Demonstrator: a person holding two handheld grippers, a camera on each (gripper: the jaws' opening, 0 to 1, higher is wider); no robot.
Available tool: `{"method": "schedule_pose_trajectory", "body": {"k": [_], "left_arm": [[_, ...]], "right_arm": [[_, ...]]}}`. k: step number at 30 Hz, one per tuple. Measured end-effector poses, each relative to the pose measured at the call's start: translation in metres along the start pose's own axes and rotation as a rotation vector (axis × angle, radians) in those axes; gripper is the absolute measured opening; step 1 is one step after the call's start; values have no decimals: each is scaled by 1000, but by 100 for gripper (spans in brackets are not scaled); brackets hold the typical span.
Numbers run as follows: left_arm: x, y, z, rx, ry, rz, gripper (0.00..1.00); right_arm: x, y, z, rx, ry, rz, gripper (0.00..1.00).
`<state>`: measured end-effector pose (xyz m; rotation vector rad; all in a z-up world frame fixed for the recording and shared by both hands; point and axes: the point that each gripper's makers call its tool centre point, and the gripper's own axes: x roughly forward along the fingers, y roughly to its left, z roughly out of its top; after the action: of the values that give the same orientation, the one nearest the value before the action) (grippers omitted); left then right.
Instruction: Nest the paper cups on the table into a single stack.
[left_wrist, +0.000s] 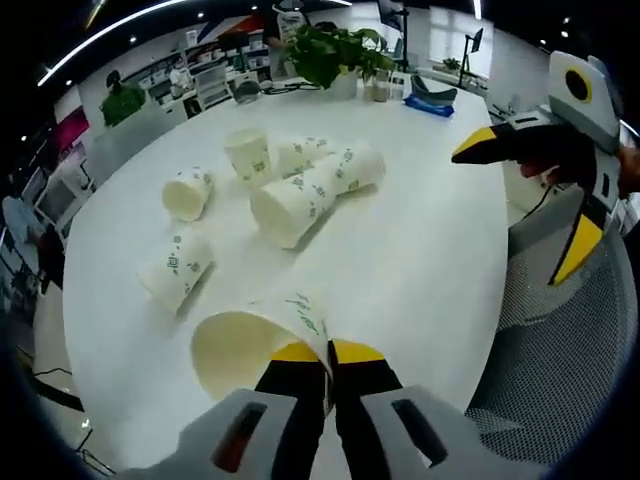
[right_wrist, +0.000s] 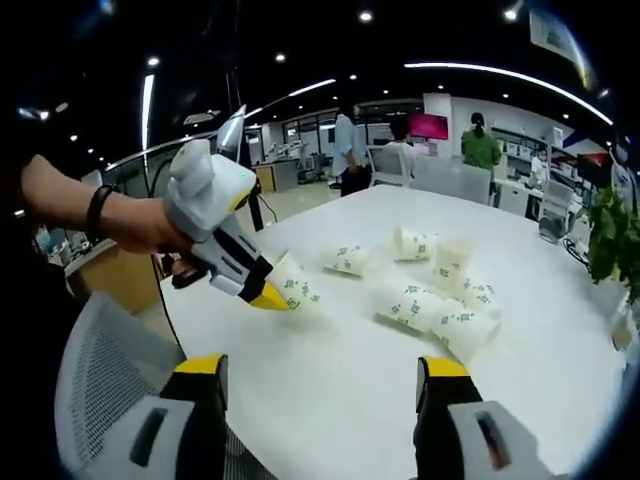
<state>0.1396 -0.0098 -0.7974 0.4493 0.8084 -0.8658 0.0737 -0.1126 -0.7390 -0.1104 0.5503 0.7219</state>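
Observation:
In the left gripper view my left gripper (left_wrist: 328, 352) is shut on the rim of a white paper cup (left_wrist: 255, 345) with green print, lying on its side at the near edge of the white round table (left_wrist: 430, 260). Further out lie a single cup (left_wrist: 178, 268), another cup (left_wrist: 187, 192), an upright cup (left_wrist: 249, 155) and a nested pair of cups (left_wrist: 315, 190) on its side. My right gripper (left_wrist: 525, 195) hangs open off the table's right side. In the right gripper view my right gripper (right_wrist: 320, 368) is open and empty, with the left gripper (right_wrist: 268, 297) on its held cup (right_wrist: 297, 286) ahead.
A potted plant (left_wrist: 335, 50) and a blue object (left_wrist: 430, 100) stand at the table's far edge. A grey mesh chair (left_wrist: 560, 340) sits at the near right, also the mesh chair (right_wrist: 100, 380). People (right_wrist: 345, 150) stand at desks beyond the table.

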Motion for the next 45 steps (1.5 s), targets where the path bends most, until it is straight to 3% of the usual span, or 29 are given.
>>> {"method": "schedule_pose_trajectory", "body": {"k": [14, 25, 34, 37, 45], "left_arm": [[4, -3, 5, 7, 19, -6, 3], [7, 0, 8, 7, 11, -4, 11], [4, 1, 11, -14, -24, -6, 20], [-1, -1, 15, -11, -49, -6, 26], [-14, 3, 21, -67, -132, 26, 30]], "right_arm": [[-3, 1, -1, 7, 5, 2, 77], [-4, 1, -2, 6, 7, -1, 76], [-2, 2, -1, 4, 7, 7, 77], [-1, 2, -1, 6, 6, 9, 77], [-2, 1, 1, 18, -2, 10, 77]]}}
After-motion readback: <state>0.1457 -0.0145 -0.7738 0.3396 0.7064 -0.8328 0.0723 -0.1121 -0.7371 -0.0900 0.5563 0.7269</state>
